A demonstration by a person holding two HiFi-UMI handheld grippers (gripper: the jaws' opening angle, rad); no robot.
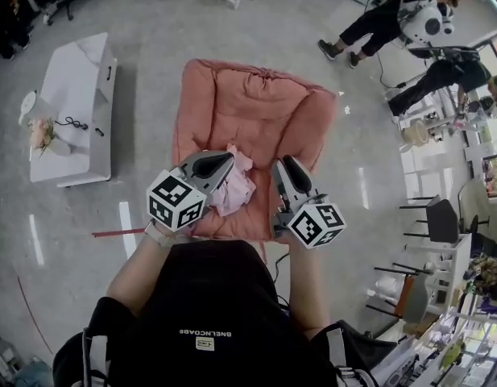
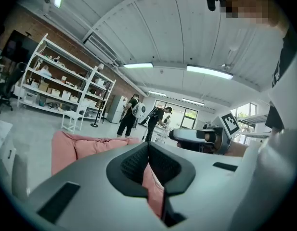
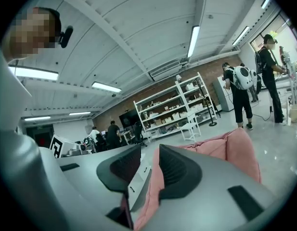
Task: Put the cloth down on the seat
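Head view: I have the crumpled pale pink cloth pinched in both the left gripper and the right gripper, held above the salmon cushioned seat. Lowering and letting go remain.

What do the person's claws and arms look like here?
Both the left claw and right claw are grey shells with black ribbed pads, each carrying a cube of black-and-white square markers. The person wears a black short-sleeved top.
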